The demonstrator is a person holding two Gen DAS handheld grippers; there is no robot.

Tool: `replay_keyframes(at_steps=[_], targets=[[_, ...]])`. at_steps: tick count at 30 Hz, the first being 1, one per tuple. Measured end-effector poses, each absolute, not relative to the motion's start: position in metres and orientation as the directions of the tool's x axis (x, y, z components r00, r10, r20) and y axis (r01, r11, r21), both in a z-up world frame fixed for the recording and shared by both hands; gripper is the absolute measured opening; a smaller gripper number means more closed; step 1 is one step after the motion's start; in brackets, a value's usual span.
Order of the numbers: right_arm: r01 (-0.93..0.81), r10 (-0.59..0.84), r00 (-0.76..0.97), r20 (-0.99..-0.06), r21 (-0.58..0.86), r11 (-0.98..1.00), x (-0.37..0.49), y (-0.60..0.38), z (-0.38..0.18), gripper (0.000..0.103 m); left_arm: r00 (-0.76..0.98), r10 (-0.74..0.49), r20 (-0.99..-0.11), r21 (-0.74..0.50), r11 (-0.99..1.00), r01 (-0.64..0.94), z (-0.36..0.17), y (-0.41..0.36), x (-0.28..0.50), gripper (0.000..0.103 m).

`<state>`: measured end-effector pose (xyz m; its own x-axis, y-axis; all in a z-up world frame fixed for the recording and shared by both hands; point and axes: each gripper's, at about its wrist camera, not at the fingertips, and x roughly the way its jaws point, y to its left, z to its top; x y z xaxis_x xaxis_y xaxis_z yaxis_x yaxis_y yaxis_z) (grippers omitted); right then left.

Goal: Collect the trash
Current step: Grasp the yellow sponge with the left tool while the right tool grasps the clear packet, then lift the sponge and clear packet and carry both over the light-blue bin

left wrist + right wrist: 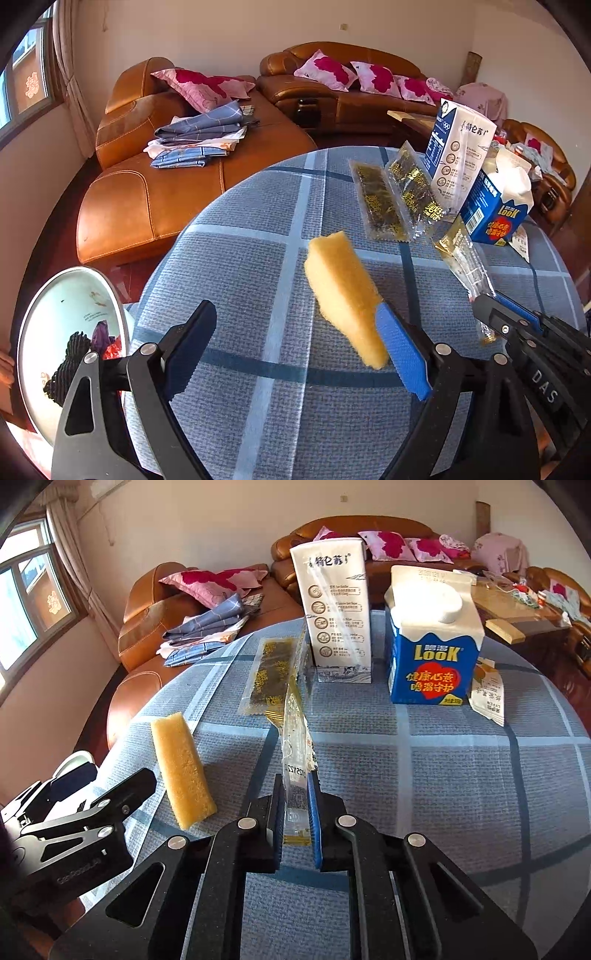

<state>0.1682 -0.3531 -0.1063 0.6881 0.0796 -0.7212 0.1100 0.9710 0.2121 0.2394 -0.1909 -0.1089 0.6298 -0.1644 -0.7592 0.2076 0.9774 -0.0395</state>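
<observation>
Now the right hand-held gripper (295,812) pinches a crinkly clear wrapper (294,738) above the checked cloth of the round desk (461,775). The left hand-held gripper (295,350) gapes wide, a spongy yellow block (343,295) beside its blue pad. Only the left view shows a metal-rimmed bin (55,314) off the desk's left edge.

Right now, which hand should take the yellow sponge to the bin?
Left. The left gripper is open with the yellow sponge between its fingers, and the bin sits beside it. The right gripper is shut on a clear wrapper.
</observation>
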Motion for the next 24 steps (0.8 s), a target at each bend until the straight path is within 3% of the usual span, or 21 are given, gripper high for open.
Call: replay_keyframes(at_steps=[2,6,11,15,24], targets=[[0.13,0.065,0.696,-0.715,0.215,0.968,0.161,-0.36,-0.103,0.013,0.617,-0.17,-0.769,-0.05,0.977,0.207,-0.113,-0.198,0.243,0.08],[0.148,0.05,0.707,-0.706,0.217,0.965,0.151,-0.368,-0.096,0.013,0.588,-0.19,-0.786,-0.058,0.97,0.236,-0.122,-0.212,0.247,0.056],[0.157,0.031,0.719,-0.695,0.205,0.966,0.147,-0.37,-0.091,0.013,0.587,-0.223,-0.778,-0.057,0.956,0.287,-0.125,-0.226,0.245,0.034],[0.168,0.032,0.718,-0.695,0.218,0.961,0.144,-0.369,-0.092,0.013,0.591,-0.248,-0.768,-0.072,0.95,0.304,-0.125,-0.228,0.242,0.026],[0.185,0.026,0.749,-0.662,0.247,0.951,0.12,-0.365,-0.083,0.013,0.601,-0.371,-0.708,-0.168,0.915,0.367,-0.105,-0.192,0.205,0.024]])
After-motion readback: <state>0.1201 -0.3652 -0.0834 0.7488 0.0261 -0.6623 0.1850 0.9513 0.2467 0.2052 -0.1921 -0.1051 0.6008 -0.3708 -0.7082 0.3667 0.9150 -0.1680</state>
